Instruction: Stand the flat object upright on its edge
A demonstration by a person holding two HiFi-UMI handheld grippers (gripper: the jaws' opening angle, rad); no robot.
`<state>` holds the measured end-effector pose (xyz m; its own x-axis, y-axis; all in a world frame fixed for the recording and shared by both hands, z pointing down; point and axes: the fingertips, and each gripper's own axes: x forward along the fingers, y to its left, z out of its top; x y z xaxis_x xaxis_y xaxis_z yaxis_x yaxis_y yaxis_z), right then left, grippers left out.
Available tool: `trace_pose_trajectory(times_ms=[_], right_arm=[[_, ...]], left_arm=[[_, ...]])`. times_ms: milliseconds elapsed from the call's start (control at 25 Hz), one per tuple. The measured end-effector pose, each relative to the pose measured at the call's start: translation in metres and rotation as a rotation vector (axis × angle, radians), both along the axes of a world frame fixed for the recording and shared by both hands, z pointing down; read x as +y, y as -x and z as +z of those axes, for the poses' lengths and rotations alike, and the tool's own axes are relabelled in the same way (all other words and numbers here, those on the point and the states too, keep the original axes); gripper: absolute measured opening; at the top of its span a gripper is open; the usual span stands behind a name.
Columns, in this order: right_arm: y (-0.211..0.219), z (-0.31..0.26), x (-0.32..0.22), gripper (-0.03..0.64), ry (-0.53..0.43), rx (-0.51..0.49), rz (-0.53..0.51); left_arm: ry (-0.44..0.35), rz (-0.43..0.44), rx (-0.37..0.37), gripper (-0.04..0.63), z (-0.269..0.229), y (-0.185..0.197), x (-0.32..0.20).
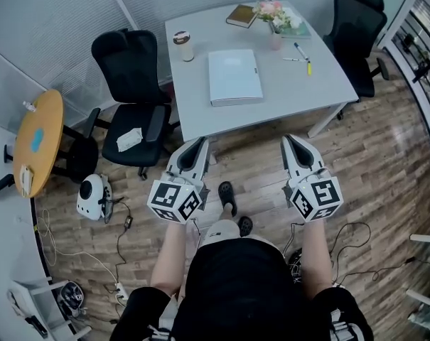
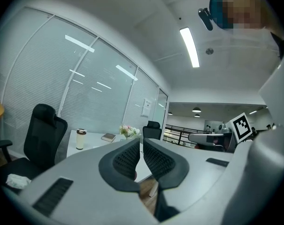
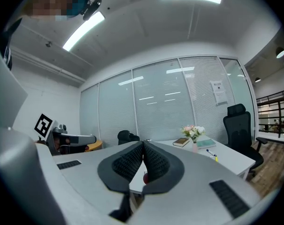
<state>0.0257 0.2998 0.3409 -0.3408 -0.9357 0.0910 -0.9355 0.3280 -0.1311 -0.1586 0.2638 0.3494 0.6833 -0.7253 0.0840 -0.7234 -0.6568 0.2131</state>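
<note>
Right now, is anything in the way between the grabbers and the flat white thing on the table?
Nothing visible is. The flat white folder lies alone near the front edge of the table, ahead of the left gripper and right gripper, both shut and empty. The cup and pens sit off to the sides.

Shelving (image 1: 422, 45) half off-frame (right edge)

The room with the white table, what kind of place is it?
Most likely an office meeting room: a white table with a book and pens on it, black swivel chairs beside it, and glass walls with blinds.
</note>
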Motion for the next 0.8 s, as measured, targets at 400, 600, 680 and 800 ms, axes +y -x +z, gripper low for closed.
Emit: trace_pose_trajectory(times_ms=[400,600,680,800], right_arm=[[0.0,-0.009,-0.102,0.017,0.006,0.014,0.007],[-0.001,-0.015,-0.156,0.017,0.007,0.023,0.025],[0.0,-0.018,-0.174,0.017,0.004,0.028,0.036],[0.002,-0.021,-0.199,0.017,0.006,0.026,0.055]], left_arm=[[-0.008,0.043,0.024,0.037,-0.003,-0.004,-0.099],[-0.019,0.049,0.004,0.037,-0.008,-0.005,-0.155],[-0.015,0.049,0.008,0.037,-0.009,-0.003,-0.176],[-0.012,0.063,0.007,0.037,-0.01,0.001,-0.202]])
